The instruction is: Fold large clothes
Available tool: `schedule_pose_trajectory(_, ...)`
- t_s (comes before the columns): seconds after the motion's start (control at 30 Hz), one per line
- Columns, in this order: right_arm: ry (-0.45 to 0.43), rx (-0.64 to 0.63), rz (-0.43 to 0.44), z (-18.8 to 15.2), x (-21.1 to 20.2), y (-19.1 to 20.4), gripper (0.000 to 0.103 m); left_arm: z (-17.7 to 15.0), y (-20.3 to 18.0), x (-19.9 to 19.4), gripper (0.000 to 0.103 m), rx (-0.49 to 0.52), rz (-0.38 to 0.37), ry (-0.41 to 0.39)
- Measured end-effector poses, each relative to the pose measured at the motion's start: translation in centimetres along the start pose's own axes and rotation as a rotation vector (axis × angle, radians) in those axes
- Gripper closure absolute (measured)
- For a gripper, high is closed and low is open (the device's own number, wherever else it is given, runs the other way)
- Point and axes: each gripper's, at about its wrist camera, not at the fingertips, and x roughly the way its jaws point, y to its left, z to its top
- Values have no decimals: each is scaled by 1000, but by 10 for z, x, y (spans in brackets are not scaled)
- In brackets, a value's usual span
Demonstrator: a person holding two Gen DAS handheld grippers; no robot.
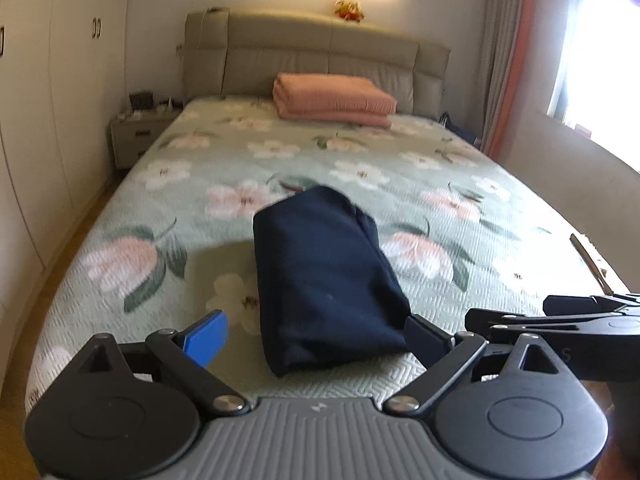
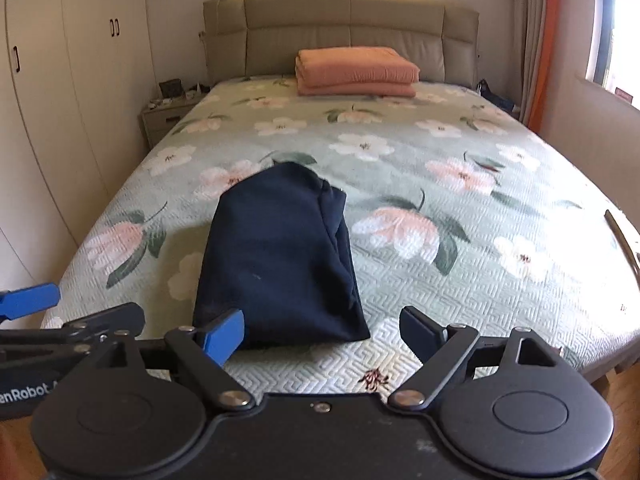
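Note:
A dark navy garment point(image 1: 324, 280) lies folded into a compact bundle on the floral green bedspread point(image 1: 400, 184), near the foot of the bed. It also shows in the right wrist view point(image 2: 280, 256). My left gripper point(image 1: 316, 338) is open and empty, its fingers either side of the bundle's near end. My right gripper point(image 2: 322, 334) is open and empty just in front of the bundle's near edge. The right gripper shows at the right edge of the left wrist view point(image 1: 560, 320).
A folded pink blanket point(image 2: 356, 70) lies by the beige headboard point(image 2: 344, 20). A nightstand point(image 2: 168, 118) and white wardrobes point(image 2: 60, 100) stand on the left. Curtains point(image 2: 540, 40) and a window are on the right. A wooden stick point(image 2: 622, 240) lies at the bed's right edge.

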Motion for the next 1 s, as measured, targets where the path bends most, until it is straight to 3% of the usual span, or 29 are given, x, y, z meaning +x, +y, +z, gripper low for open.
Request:
schedule_pose_trajectory(0.27,52,-46,-5,-6,15,8,2,-4,5,10,7,-22,23,31)
schedule_pose_trajectory(0.6,47,-25,-50,-8,21,-1,2,-7,20,18,7,-65,98,56)
schedule_pose_trajectory(1.0,54,-3,-43,-8,22,-4,2,-9,25,20,7,-84,122,61)
